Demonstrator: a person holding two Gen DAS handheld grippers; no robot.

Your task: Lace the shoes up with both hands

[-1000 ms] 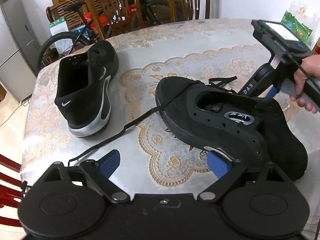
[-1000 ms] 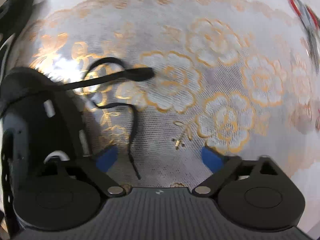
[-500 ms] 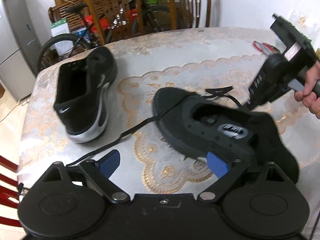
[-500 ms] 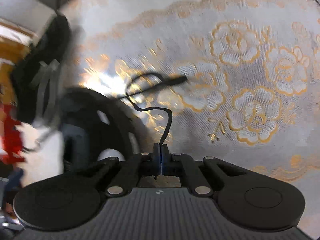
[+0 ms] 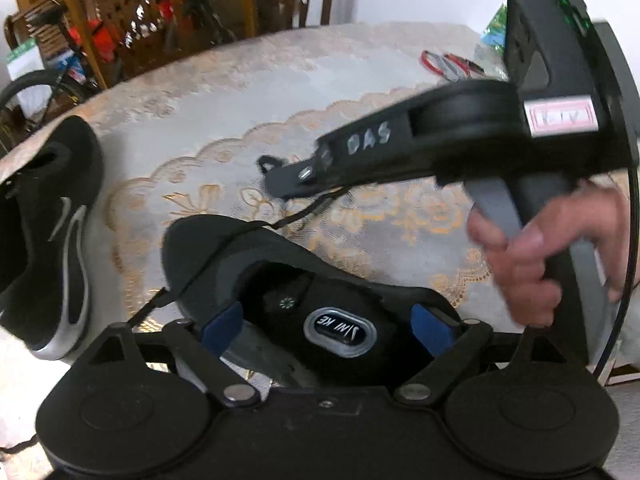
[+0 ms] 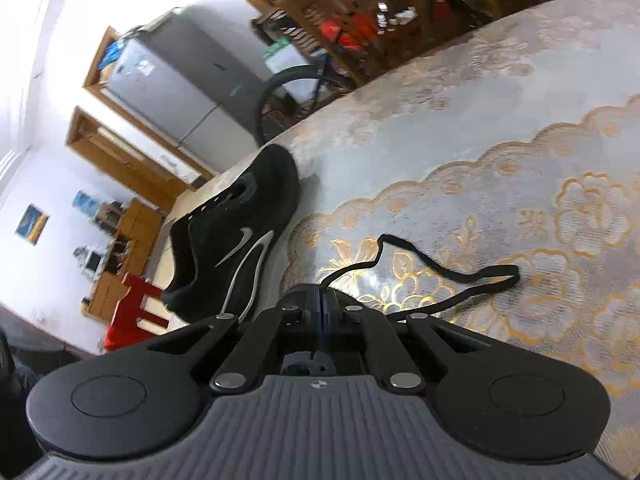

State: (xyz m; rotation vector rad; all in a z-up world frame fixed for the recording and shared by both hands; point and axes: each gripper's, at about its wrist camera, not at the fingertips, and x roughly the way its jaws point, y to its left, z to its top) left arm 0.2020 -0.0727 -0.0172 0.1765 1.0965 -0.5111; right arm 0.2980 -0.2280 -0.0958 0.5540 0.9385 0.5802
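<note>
The left gripper (image 5: pixel 326 326) sits at the bottom centre of its view, its blue pads (image 5: pixel 222 322) spread wide on either side of the near shoe (image 5: pixel 280 276) and slowly closing, neither pad pressing on it. That black shoe lies directly ahead of the claw, its opening facing the camera, with an oval insole label (image 5: pixel 340 330) reading roughly "JINI KE". A lace (image 5: pixel 308 212) runs from its toe toward the upper centre, where the right gripper (image 5: pixel 280 178) crosses the frame from the right, a hand (image 5: pixel 540 252) around its grey handle, blocking the table behind it. "DAS" is handwritten on its arm; a pink sticker near the top right is too blurred to read.

In the right wrist view the right gripper (image 6: pixel 322 300) is clamped together on the black lace (image 6: pixel 440 272), which loops away over the cloth toward the right. The second shoe (image 6: pixel 240 240), black with a silver swoosh, stands at centre left, well apart from the lace.

Both shoes rest on a table (image 5: pixel 240 120) covered in a pale cloth with gold floral lace patterns. Red-handled scissors (image 5: pixel 448 64) lie at the upper right of the left view. Beyond the table: wooden chairs (image 5: pixel 120 20), a bicycle wheel (image 6: pixel 288 96), a grey refrigerator (image 6: pixel 180 88) and a red stool (image 6: pixel 128 312).
</note>
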